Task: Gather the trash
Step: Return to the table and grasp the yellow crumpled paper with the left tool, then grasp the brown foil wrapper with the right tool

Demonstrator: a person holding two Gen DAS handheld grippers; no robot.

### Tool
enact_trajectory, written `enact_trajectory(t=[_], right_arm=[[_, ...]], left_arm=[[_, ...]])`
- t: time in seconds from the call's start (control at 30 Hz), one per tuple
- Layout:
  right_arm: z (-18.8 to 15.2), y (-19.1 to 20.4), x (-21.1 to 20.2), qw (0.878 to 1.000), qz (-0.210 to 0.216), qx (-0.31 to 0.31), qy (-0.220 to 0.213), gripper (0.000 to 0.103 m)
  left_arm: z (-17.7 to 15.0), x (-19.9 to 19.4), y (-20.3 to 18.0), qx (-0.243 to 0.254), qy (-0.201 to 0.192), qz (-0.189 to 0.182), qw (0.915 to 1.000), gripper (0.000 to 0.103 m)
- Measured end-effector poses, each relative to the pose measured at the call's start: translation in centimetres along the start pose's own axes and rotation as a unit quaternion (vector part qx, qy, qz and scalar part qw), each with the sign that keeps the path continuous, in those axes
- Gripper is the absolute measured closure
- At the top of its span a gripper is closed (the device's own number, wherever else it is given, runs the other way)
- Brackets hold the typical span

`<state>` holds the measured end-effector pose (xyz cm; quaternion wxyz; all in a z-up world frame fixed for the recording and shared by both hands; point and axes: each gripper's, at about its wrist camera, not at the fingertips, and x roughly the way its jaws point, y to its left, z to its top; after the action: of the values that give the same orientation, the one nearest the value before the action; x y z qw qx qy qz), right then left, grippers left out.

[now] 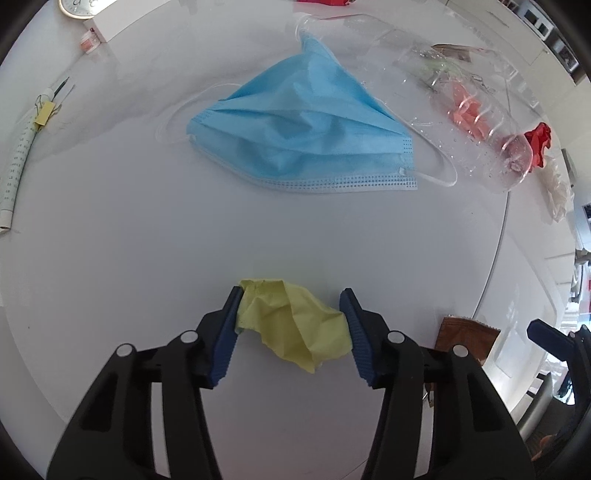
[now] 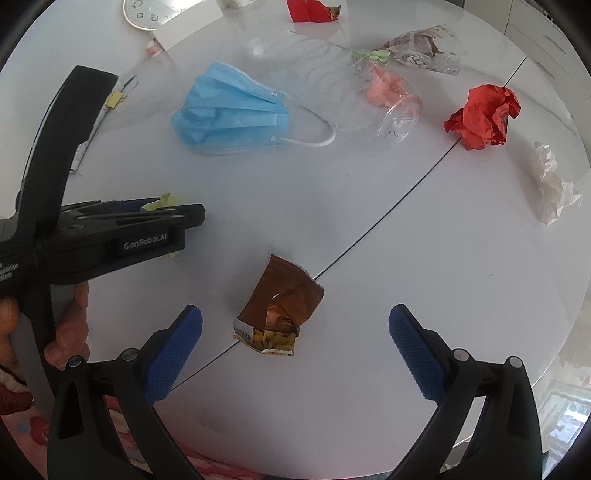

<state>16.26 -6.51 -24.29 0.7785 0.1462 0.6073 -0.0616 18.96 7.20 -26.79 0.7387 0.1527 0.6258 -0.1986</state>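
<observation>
Left gripper [image 1: 291,325] points down (pads pinching yellow paper [image 1: 291,325]); right gripper [image 2: 295,347] agape

From my station I see a round white table [image 2: 369,406] with a glossy top, and a thin dark seam [image 2: 406,195] running slantwise across it. At the far edge lies a white clock [image 2: 147,13] with black numerals, only partly in view. Just beside it is a flat white box [image 1: 110,26], and a small pinkish jar [image 1: 88,40] sits against the box's near corner. Along the left rim of the left wrist view lies a rolled white sheet printed with rows of small marks [image 1: 16,158], with a yellow clip [image 1: 44,116] on it. I cannot make out the thin dark-tipped thing [image 1: 62,85] at its far end.
</observation>
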Motion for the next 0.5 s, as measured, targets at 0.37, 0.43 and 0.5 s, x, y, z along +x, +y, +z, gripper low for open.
enact_trajectory(t=[0.37,0.43,0.5], right_arm=[[0.2,2.0,2.9,0.999,-0.02,-0.008,0.035,0.029],[0.2,3.0,3.3,0.998,-0.043,-0.044,0.032,0.042],[0.3,3.3,3.8,0.996,-0.051,-0.065,0.031,0.051]], left_arm=[[-0.8,-1.4,5.1,-0.029,-0.003,-0.011,0.9995,0.052],[-0.8,-1.7,5.3,-0.035,-0.006,-0.01,0.9993,0.052],[-0.8,-1.8,5.4,-0.039,-0.008,-0.012,0.9991,0.052]])
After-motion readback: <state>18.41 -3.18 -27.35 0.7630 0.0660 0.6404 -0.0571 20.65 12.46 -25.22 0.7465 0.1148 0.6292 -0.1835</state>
